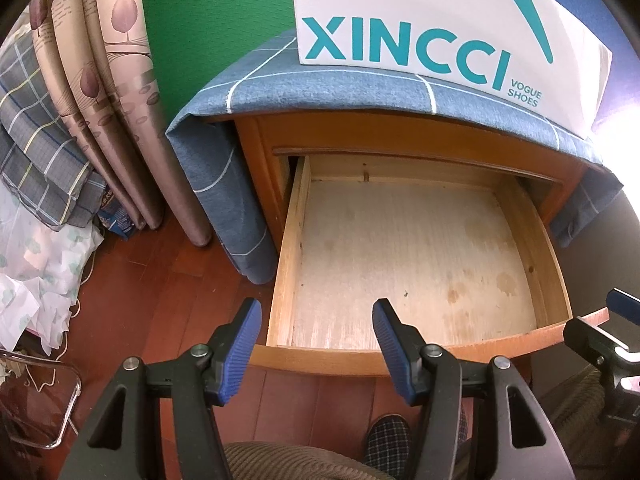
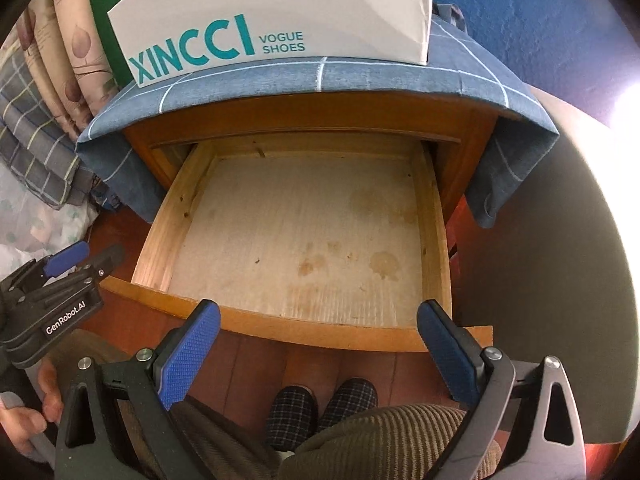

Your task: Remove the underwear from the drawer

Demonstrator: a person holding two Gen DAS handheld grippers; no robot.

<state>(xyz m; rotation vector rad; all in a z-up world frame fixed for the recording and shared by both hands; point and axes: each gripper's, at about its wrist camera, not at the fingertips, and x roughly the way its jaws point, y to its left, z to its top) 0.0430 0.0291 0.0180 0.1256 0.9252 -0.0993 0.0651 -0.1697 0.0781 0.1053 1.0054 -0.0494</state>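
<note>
The left gripper [image 1: 317,322] hung over the front left corner of the drawer [image 1: 416,356], its blue pads apart with nothing between them. The right gripper [image 2: 318,330] sat at the front lip of the drawer [image 2: 280,326], pads spread wider still, also empty. Each showed at the edge of the other's view, side by side and apart.

The drawer stood pulled out of a wooden nightstand [image 2: 304,114] draped in a blue cloth [image 2: 360,76], with a white shoe box [image 2: 280,12] on top. Its pale, stained floor lay bare in both views. No underwear showed anywhere in it, nor in either gripper, so where the garment was could not be told from these views.

Judged from that, either the removal was already done, or the piece lay out of sight, perhaps under the nightstand's top at the drawer's hidden back strip. To do the step well, the sensible course was to check that hidden strip before reaching, keep the pads apart on the way in, and clear the front lip rather than knock it.

Below, slippers [image 2: 324,404] rested on the wood floor [image 1: 160,288].
</note>
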